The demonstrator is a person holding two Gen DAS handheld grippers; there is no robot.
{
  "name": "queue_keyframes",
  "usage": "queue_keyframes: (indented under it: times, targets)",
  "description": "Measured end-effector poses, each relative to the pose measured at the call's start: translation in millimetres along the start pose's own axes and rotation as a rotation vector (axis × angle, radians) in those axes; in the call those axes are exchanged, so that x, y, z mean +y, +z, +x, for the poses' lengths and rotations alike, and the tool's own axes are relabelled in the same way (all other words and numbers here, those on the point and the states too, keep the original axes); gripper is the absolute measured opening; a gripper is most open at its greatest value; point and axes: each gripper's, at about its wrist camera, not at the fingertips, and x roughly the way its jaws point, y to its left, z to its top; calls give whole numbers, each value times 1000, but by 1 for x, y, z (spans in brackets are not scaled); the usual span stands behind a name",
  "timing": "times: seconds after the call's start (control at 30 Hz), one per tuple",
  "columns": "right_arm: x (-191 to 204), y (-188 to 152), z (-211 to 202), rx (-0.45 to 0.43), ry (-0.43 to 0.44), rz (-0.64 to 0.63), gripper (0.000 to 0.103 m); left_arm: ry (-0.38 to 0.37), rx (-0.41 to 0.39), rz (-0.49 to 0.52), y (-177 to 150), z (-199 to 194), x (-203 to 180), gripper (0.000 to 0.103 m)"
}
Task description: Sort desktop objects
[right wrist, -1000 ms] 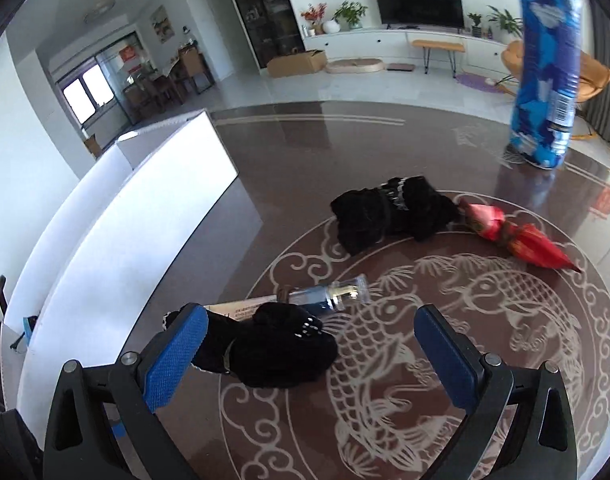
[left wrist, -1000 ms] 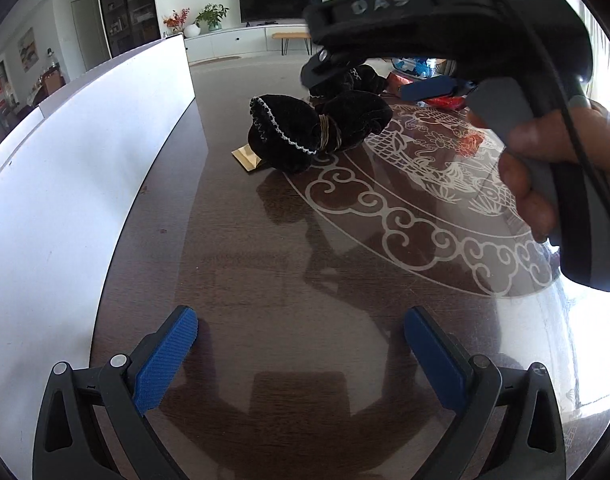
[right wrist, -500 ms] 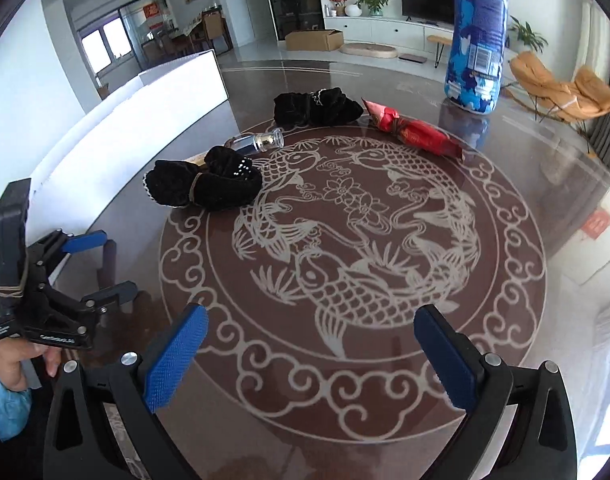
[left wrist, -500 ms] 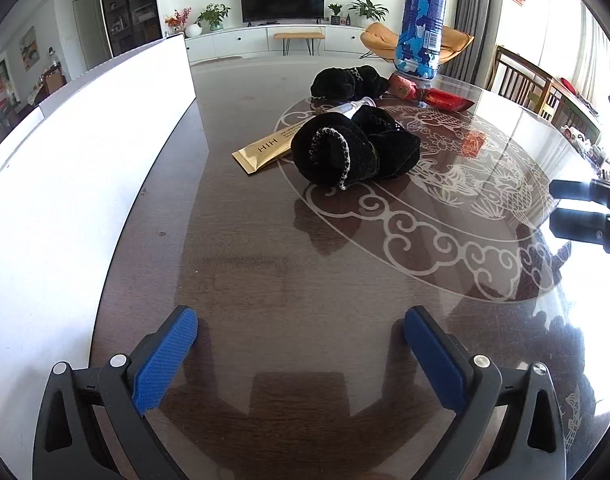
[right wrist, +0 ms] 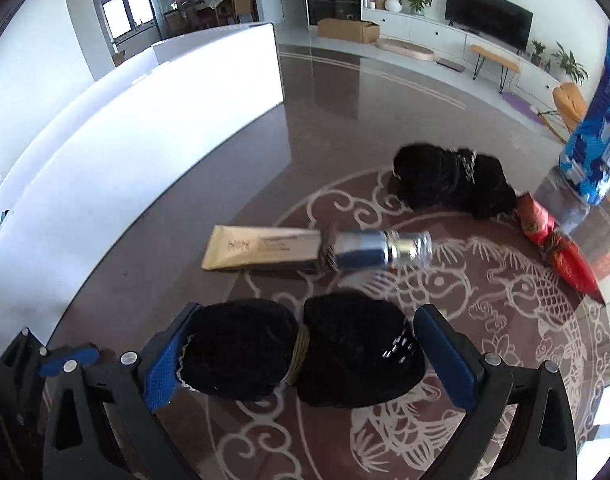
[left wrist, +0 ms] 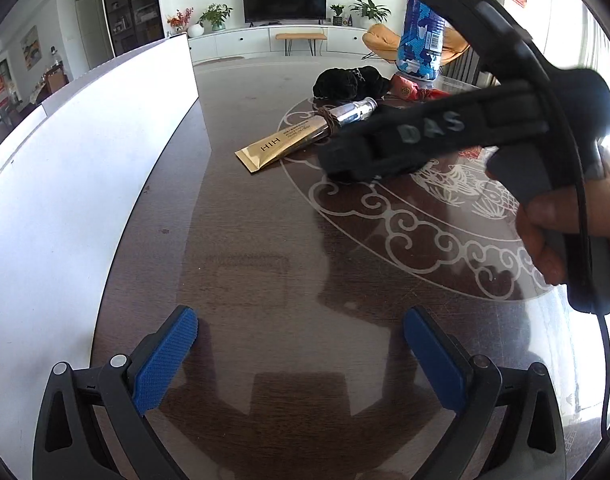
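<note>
Our jaws straddled the near black bundle.

Left wrist view: our left gripper [left wrist: 299, 354] hung open over the bare surface [left wrist: 261, 240]. Right wrist view: our right gripper [right wrist: 301, 356] stood open around the black bundle [right wrist: 301, 354], gold tube [right wrist: 265, 248] just beyond.

The table [right wrist: 329, 128] is dark brown with a pale fish-and-cloud medallion. On the medallion lie two black bundles [right wrist: 301, 356] [right wrist: 451, 182], a gold tube [right wrist: 265, 248] with a silver cap, and a red packet [right wrist: 561, 252]. Beside the packet stands a blue camouflage bottle [right wrist: 597, 140]. The finger pads [right wrist: 163, 364] are blue.
</note>
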Motion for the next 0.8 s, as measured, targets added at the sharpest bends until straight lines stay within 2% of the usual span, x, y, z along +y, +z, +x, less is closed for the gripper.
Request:
queue_keyframes:
  times: [0.17, 0.3, 0.37, 0.43, 0.5, 0.57, 0.67, 0.77, 0.8]
  targets:
    - [-57, -65, -59, -37, -69, 55, 103, 3, 0, -2, 1, 1, 0, 103]
    - [-76, -128, -104, -58, -38, 147, 103, 4, 7, -3, 6, 4, -1, 103]
    - [-78, -157, -109, -39, -29, 203, 103, 13, 27, 20, 21, 13, -3, 103]
    - [-70, -180, -121, -76, -79, 181, 103, 49, 30, 91, 45, 22, -8, 103]
    - [-58, -188, -121, -73, -130, 150, 103, 61, 10, 172, 70, 33, -15, 103]
    - [-50, -191, -115, -69, -198, 106, 103, 55, 27, 206, 98, 51, -16, 103]
    - [-54, -191, -115, -70, -206, 120, 103, 2, 55, 206, 131, 77, -13, 103]
    - [-57, -190, -115, -70, -212, 127, 103, -23, 91, 236, 146, 98, -17, 103]
    - [-56, -191, -116, -70, -212, 127, 103, -48, 79, 237, 150, 100, -18, 103]
